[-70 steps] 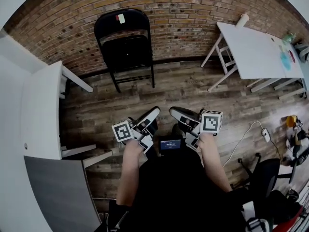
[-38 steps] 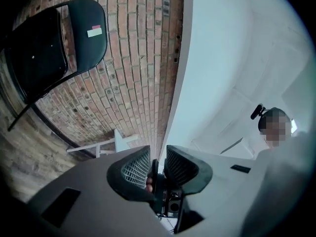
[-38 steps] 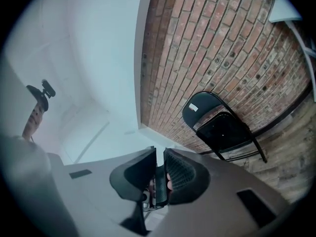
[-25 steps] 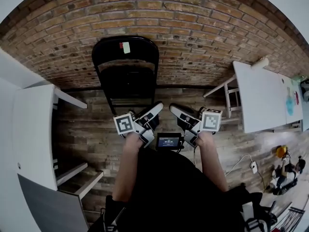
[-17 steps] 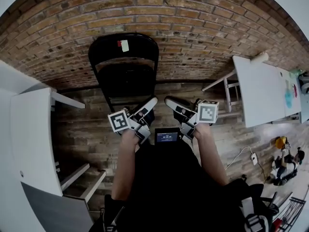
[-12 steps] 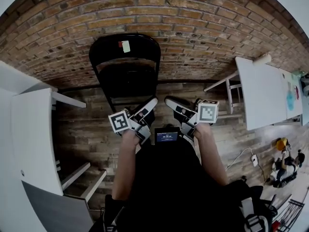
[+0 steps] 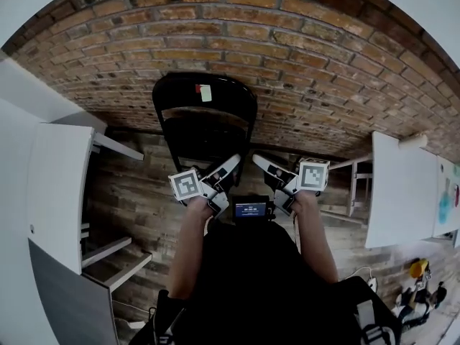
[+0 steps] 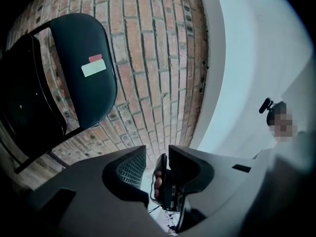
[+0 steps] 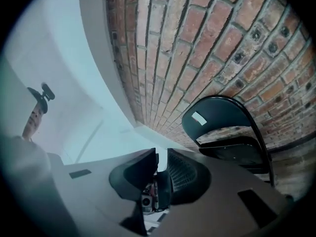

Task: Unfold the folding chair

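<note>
Nearer now, folding chair [image 7: 205, 113] stands folded; left gripper [image 7: 228, 165] has just been opening, empty; right gripper [image 7: 260, 162] clenched, empty. Approach step; next, grasp seat [image 7: 205, 136].

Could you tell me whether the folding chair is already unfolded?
No, the folding chair stands folded at the brick wall, its seat tucked upright.

Black folding chair [image 7: 176, 95], red and white stickers [image 7: 205, 93] on its back; reddish-brown brick wall [image 7: 302, 42].
</note>
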`<act>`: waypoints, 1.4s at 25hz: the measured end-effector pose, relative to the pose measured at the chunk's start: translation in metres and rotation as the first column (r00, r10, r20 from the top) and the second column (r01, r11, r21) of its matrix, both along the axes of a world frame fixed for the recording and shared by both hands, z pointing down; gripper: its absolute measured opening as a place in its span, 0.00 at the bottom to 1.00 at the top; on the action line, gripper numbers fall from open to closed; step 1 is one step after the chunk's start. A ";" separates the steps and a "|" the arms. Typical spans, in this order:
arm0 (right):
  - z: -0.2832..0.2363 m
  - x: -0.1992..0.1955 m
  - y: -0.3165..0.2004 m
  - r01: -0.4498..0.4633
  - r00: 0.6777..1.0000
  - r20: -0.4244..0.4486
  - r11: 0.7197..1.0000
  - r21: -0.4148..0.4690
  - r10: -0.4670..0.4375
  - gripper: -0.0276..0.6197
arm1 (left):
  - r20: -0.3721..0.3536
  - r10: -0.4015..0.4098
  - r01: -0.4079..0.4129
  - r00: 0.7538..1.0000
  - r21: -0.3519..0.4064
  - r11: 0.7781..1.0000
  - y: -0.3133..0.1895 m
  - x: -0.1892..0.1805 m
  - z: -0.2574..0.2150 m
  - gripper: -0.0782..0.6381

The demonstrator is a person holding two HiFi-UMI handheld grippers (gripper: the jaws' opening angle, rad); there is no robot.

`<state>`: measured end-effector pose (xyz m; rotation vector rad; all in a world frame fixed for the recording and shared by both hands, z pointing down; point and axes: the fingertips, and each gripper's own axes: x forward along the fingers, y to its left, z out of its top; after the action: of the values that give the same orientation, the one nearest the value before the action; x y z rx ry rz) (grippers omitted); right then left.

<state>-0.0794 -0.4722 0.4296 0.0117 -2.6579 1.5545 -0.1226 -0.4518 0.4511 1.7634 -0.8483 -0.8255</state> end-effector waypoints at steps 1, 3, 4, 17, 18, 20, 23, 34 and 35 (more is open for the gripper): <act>-0.003 -0.001 -0.008 0.013 1.000 0.011 1.000 -0.002 -0.013 0.13 | 0.008 -0.013 0.013 1.000 -0.002 1.000 -0.007 0.001 -0.001 0.32; -0.005 0.002 -0.023 0.028 0.999 0.023 0.999 -0.019 -0.028 0.13 | 0.047 -0.039 0.040 0.998 -0.006 0.999 -0.019 0.004 -0.001 0.36; -0.005 0.003 -0.029 0.039 0.999 0.027 0.999 -0.020 -0.038 0.14 | 0.082 -0.056 0.056 0.995 -0.001 0.998 -0.024 0.005 -0.001 0.37; 0.022 -0.020 -0.070 0.122 0.992 -0.025 0.992 0.007 -0.122 0.22 | 0.087 -0.183 0.190 0.979 -0.078 0.979 -0.046 -0.021 0.032 0.40; 0.021 -0.024 -0.074 0.116 0.993 -0.027 0.993 0.016 -0.116 0.22 | 0.077 -0.190 0.196 0.979 -0.075 0.978 -0.049 -0.028 0.035 0.40; 0.018 -0.033 -0.083 0.100 0.995 -0.022 0.994 0.033 -0.099 0.22 | 0.060 -0.202 0.206 0.978 -0.073 0.976 -0.053 -0.043 0.039 0.40; 0.014 -0.045 -0.094 0.076 0.997 -0.029 0.995 0.061 -0.075 0.22 | 0.033 -0.194 0.196 0.980 -0.066 0.978 -0.062 -0.061 0.040 0.40; 0.035 -0.074 -0.116 0.018 0.986 -0.168 0.991 0.131 0.004 0.22 | -0.091 -0.120 0.115 0.989 -0.052 0.992 -0.085 -0.092 0.053 0.40; 0.038 -0.071 -0.121 0.009 0.983 -0.184 0.990 0.143 0.018 0.23 | -0.104 -0.115 0.110 0.988 -0.051 0.993 -0.088 -0.091 0.055 0.40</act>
<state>-0.1507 -0.5932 0.4679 0.1606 -2.6167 1.2910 -0.2133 -0.5395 0.5062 1.6283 -0.8948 -0.9593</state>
